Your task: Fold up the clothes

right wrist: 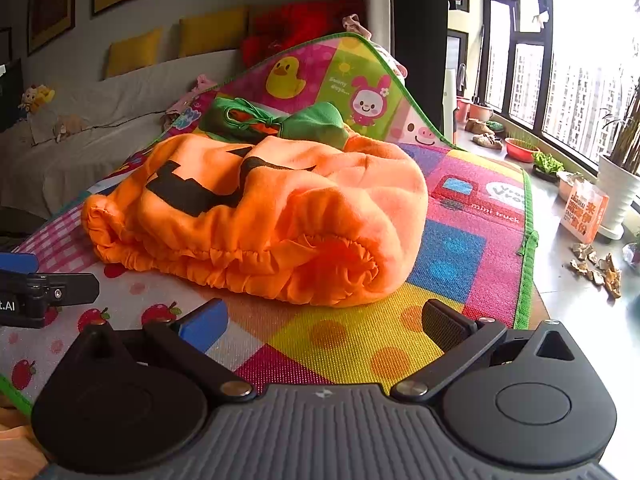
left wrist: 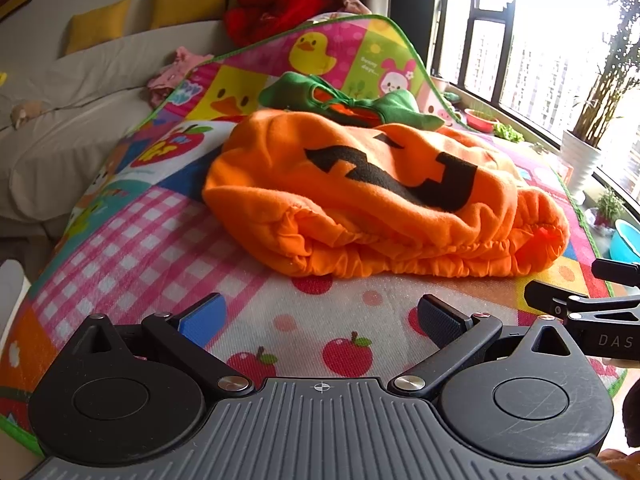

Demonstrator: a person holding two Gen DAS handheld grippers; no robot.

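I have a puffy orange fleece pumpkin costume with a black felt jack-o'-lantern face (left wrist: 372, 200) lying in a heap on the colourful patchwork cartoon play mat (left wrist: 160, 240), roughly in the mat's middle and just beyond both tools. Its green leaf-shaped collar with a drawstring bow (left wrist: 344, 100) sits at the far end; the gathered elastic hem (left wrist: 400, 252) faces me at the near edge.

My left gripper (left wrist: 322, 320) hangs low over the mat near the hem's left half, fingers spread wide, nothing between them. My right gripper (right wrist: 324, 322) does the same near the hem's right end, also spread wide and empty. Neither touches the cloth.

I judge the costume to be light, soft and thick, with a lot of loft. Fleece like this should grip well against the pads and not slip, but it will spring back and bulge instead of creasing flat, so I expect to need to press folds down. Nothing here looks fragile, though the thin drawstring could snag.

The ruffled hem is bunched and rolled under at the right, as the right wrist view shows (right wrist: 344, 268). I would take hold there and at the left corner of the hem, pinching both layers at the elastic seam, where the cloth is firmest, then pull outward to flatten before folding.
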